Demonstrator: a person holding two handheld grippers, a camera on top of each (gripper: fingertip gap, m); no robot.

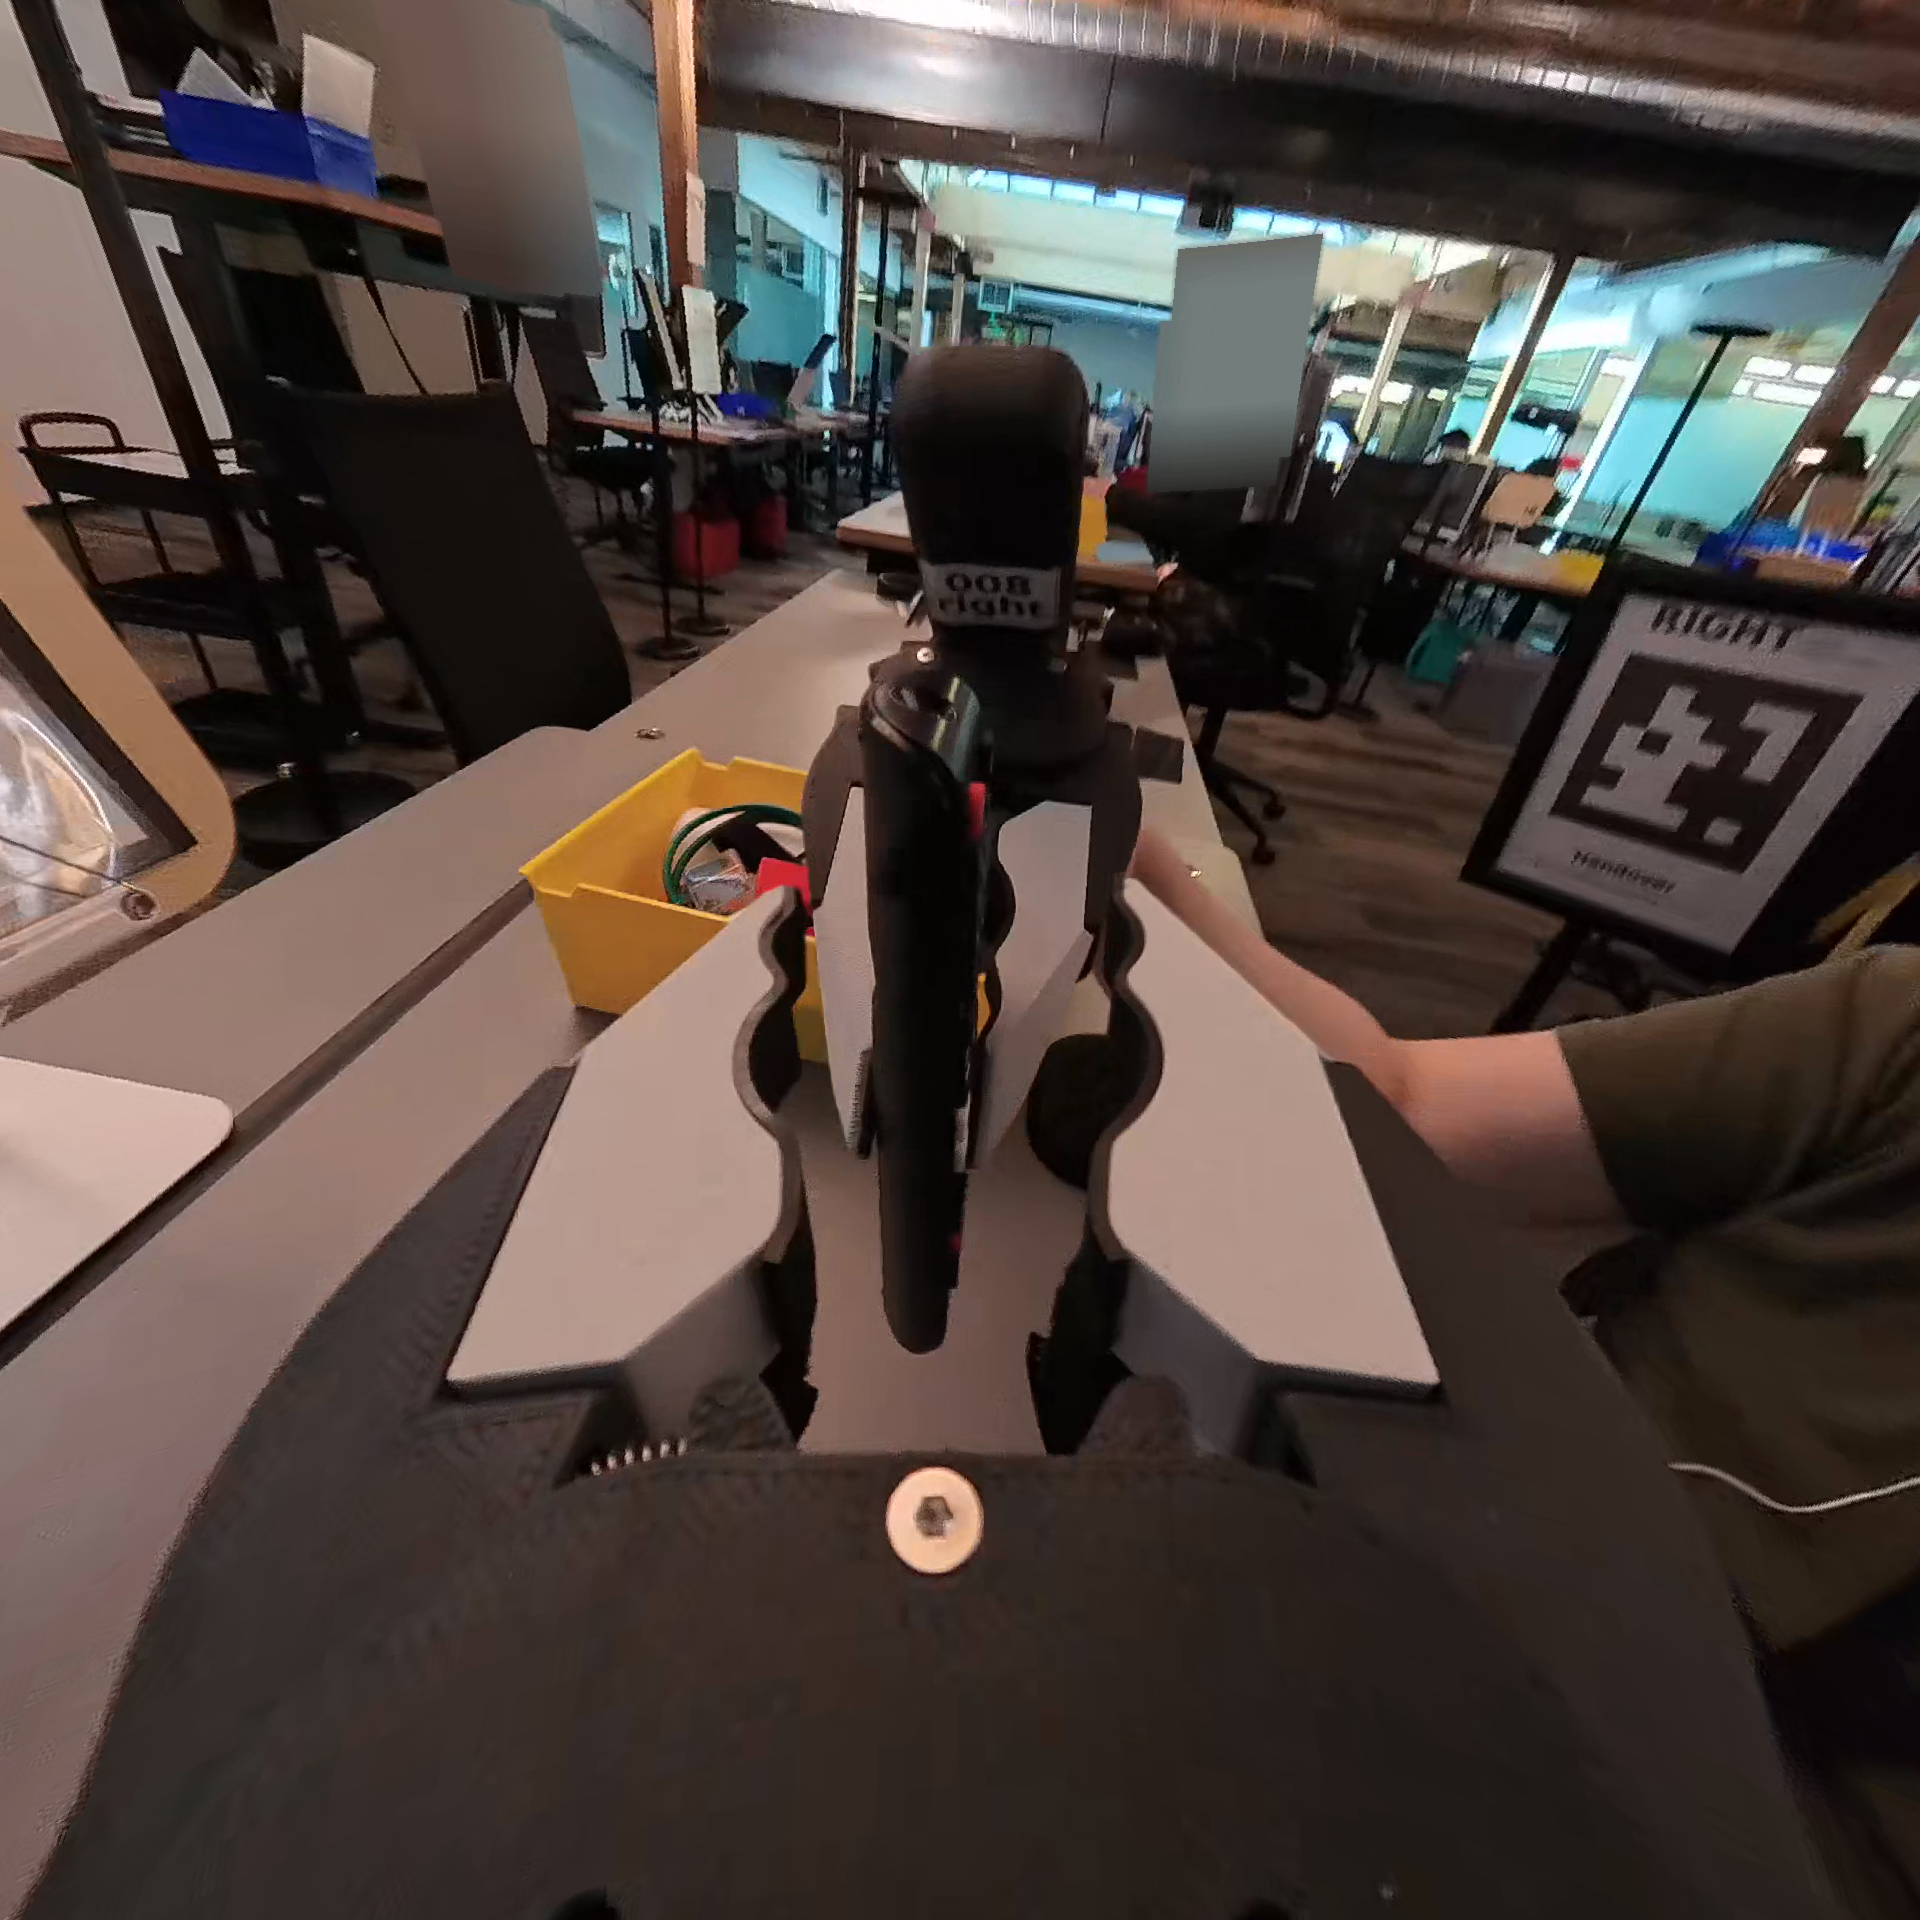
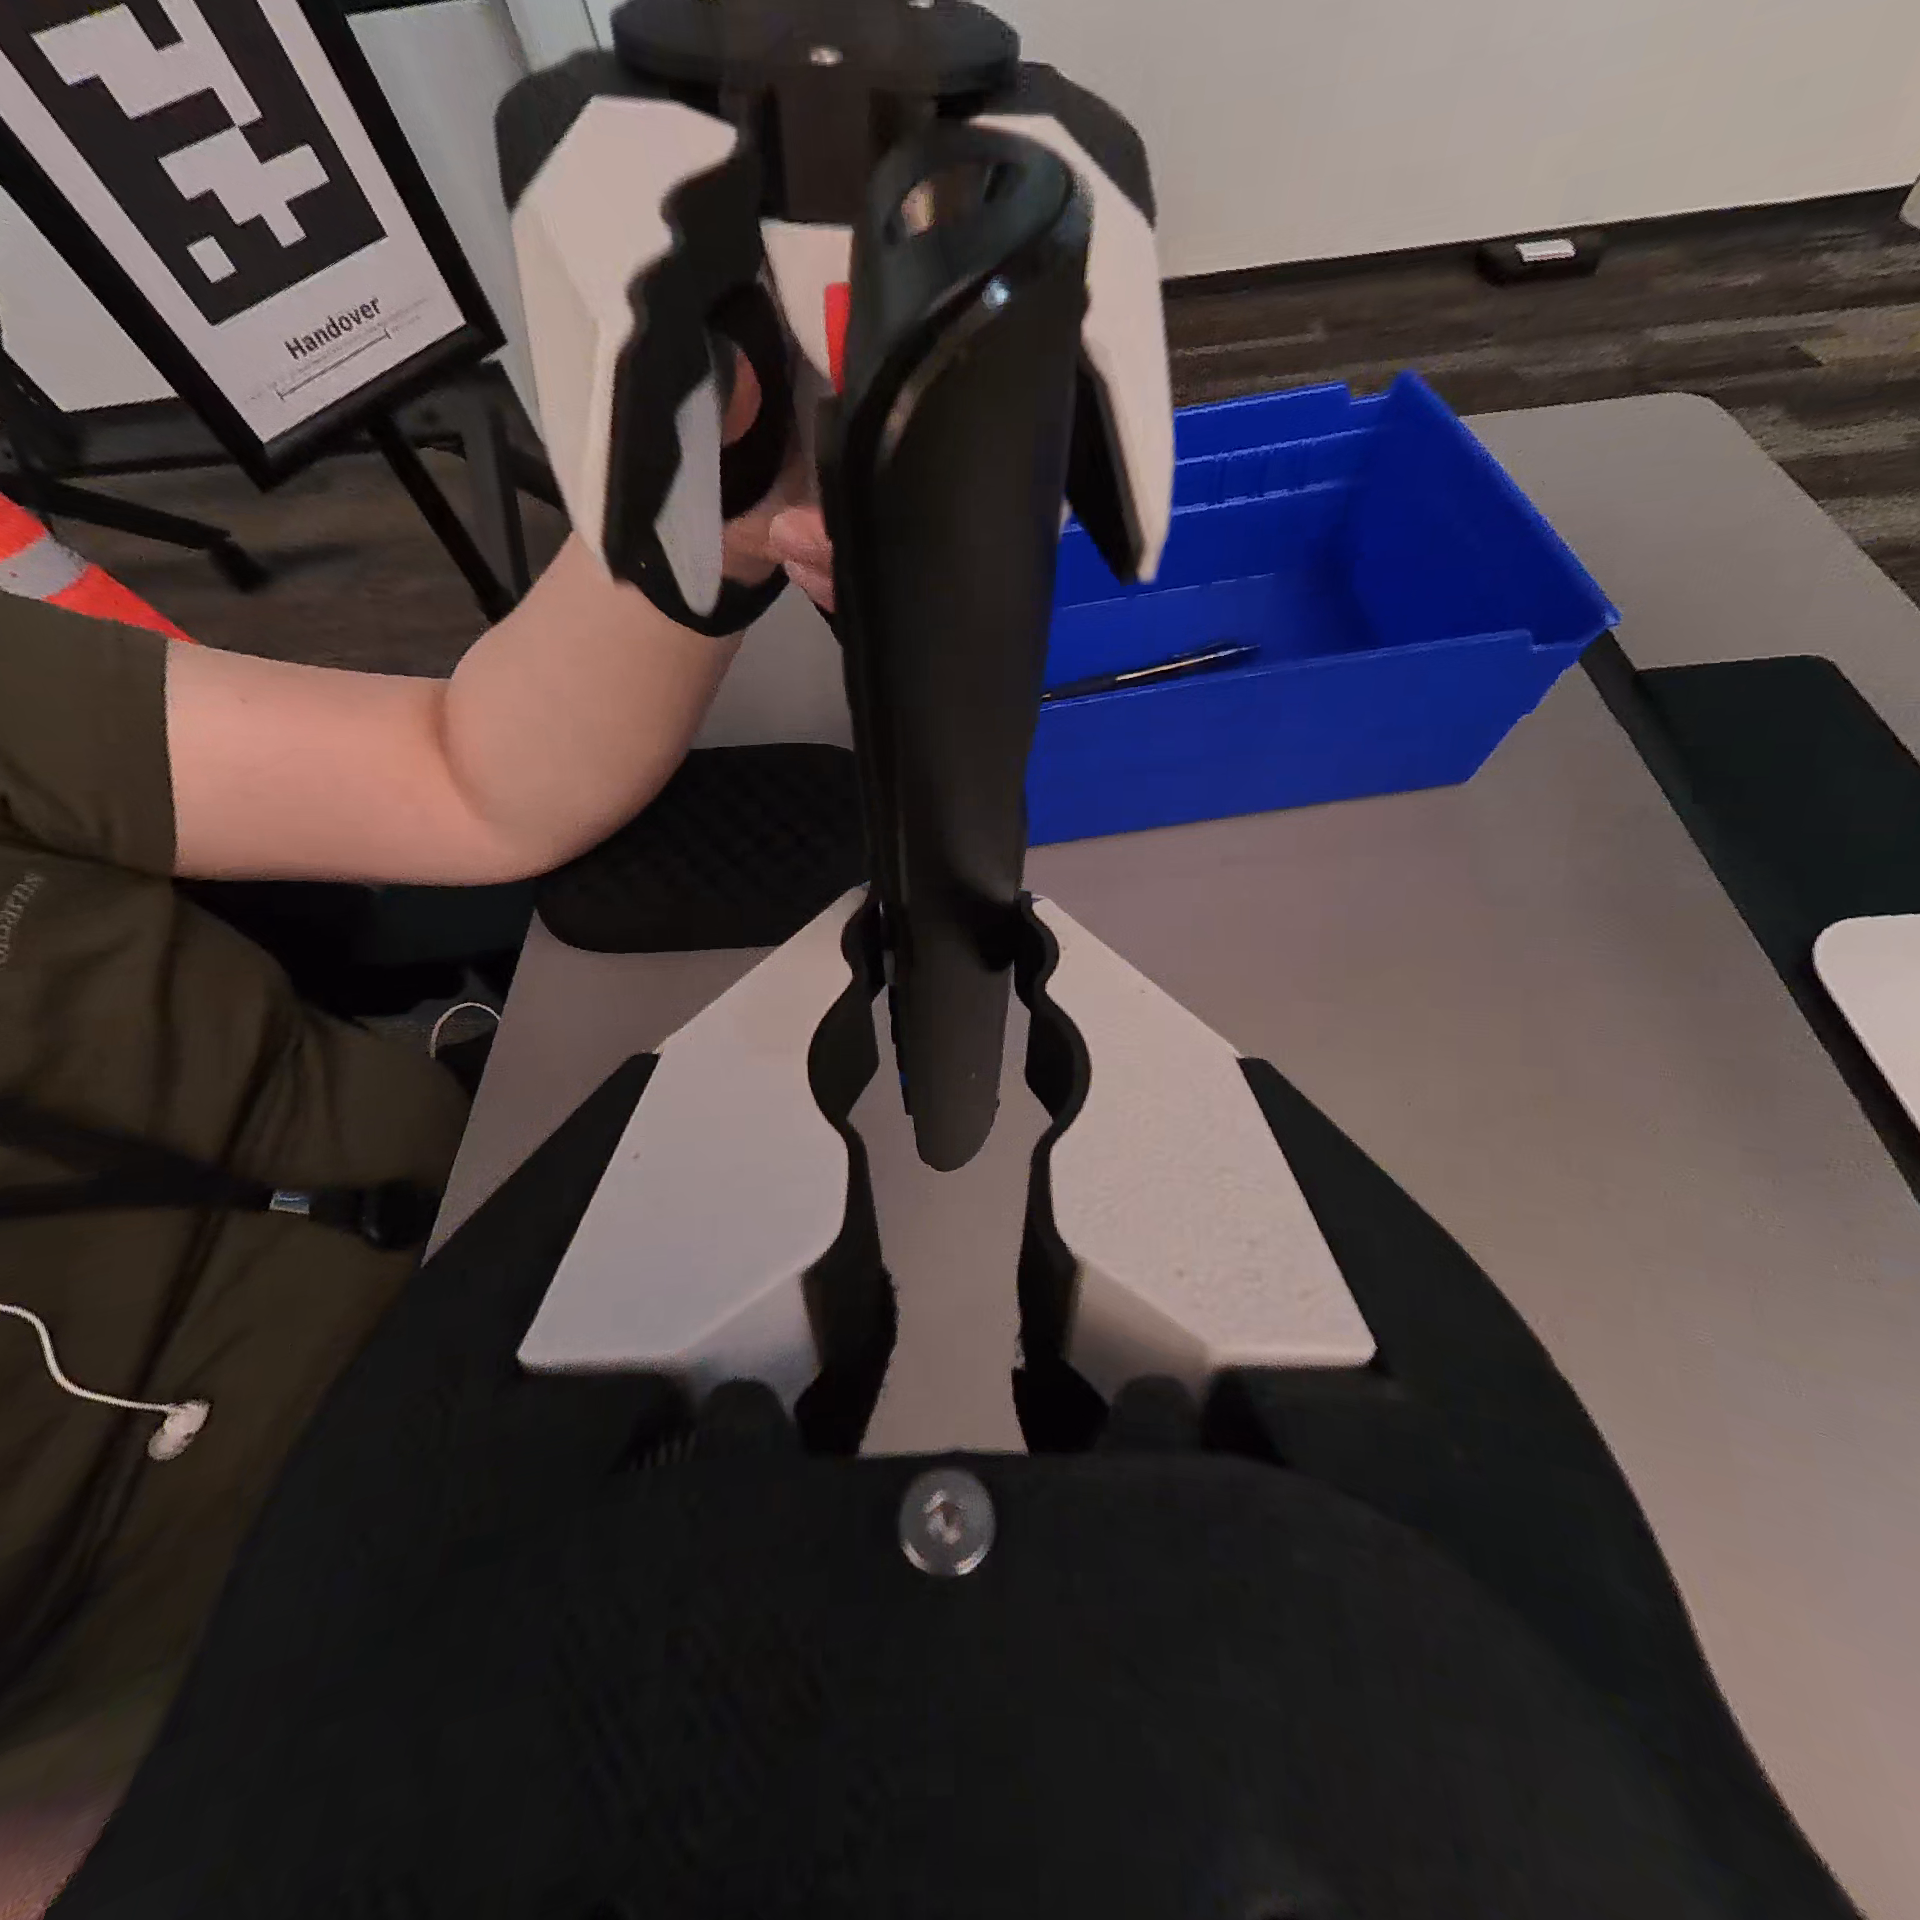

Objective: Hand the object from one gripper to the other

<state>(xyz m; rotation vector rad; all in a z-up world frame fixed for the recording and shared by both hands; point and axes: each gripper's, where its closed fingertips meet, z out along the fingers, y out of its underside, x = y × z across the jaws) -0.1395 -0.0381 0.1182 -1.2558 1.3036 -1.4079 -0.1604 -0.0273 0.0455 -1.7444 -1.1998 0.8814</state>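
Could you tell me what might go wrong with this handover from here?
1. The right gripper pinches the black tool only near its tip, so it may pivot or slip.
2. The left gripper is open around it; if the right lets go first, the tool could drop to the table.

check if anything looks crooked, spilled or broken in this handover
Nothing stands out. The long black tool with red details is clamped in the right gripper, its far end inside the open left gripper. The yellow plastic bin and blue plastic bin sit upright on the grey table.
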